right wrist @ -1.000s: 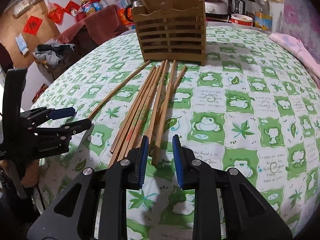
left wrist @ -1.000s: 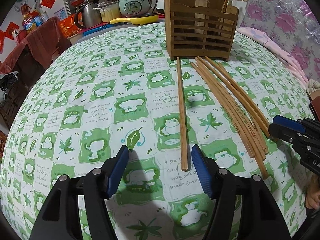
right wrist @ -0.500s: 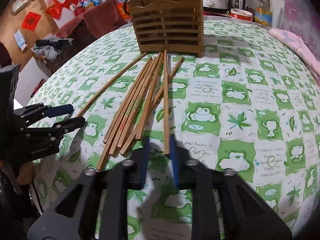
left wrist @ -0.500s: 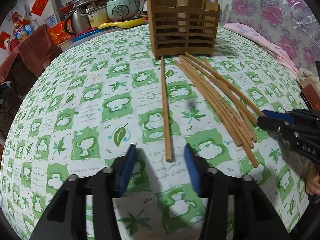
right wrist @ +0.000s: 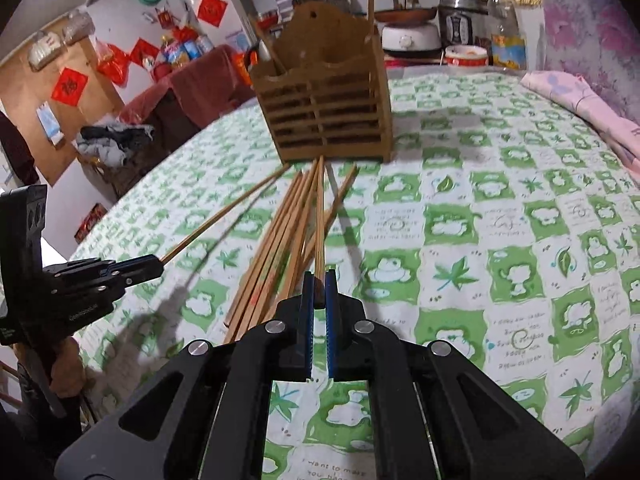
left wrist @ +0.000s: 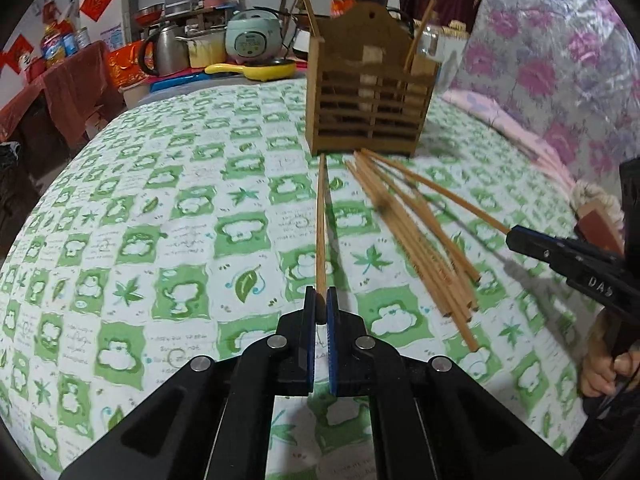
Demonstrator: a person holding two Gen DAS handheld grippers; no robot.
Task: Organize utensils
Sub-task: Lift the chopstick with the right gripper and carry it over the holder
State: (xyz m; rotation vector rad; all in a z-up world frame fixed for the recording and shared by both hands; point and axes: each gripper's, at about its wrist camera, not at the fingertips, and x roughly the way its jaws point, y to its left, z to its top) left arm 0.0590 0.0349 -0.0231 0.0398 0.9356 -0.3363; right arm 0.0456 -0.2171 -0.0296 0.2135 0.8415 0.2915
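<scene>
We see both claws clenched, each on one thin wooden chopstick. The left claw (left wrist: 320, 307) grips the near end of a single chopstick (left wrist: 321, 224) between its blue pads; the stick runs straight away from the camera toward the slatted brown wooden utensil holder (left wrist: 370, 108), its far end close to the holder's base. The right claw (right wrist: 319, 286) grips the near end of a second chopstick (right wrist: 320, 216), which lies above the loose bundle and also points at the holder.

The remaining loose wooden chopsticks (left wrist: 420, 232) lie fanned on the green-and-white patterned cloth (left wrist: 160, 240) covering the bench, between the two claws, their far ends gathered just in front of the holder. In the left wrist view the right claw enters from the right edge; a person's fingers (left wrist: 600, 372) show below it. In the right wrist view the left claw appears at the left edge with its stick.

The holder stands upright at the far side of the bench. Two chopsticks already stand in it, one at each end. Kitchen appliances (left wrist: 252, 38) stand beyond the bench.
</scene>
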